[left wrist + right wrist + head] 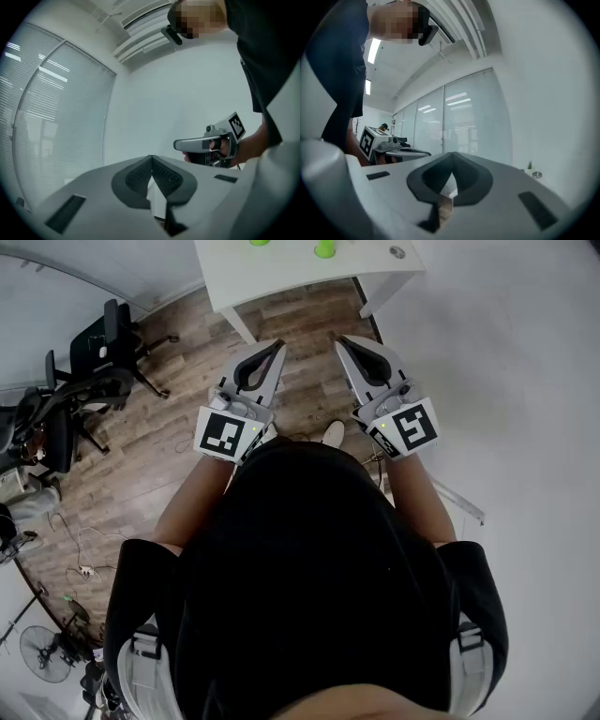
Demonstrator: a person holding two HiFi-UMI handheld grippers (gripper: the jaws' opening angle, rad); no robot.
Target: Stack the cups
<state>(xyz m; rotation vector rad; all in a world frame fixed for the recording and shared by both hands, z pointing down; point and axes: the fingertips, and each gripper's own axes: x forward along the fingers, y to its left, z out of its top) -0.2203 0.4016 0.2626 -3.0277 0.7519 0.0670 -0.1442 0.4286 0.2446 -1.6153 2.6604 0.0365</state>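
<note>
white table (281,276) | green cups (324,248) on top | wood floor (159,465) | office chairs (89,381) left

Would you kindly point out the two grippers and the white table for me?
left gripper (278,345): head view, at its closed jaw tips.
right gripper (339,338): head view, at its closed jaw tips.
white table (300,276): head view, bare top near its front edge.

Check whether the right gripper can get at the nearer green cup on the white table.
Likely yes, after moving forward: the right gripper is short of the table, with nothing between it and the green cup. Its shut jaws must open first.
</note>
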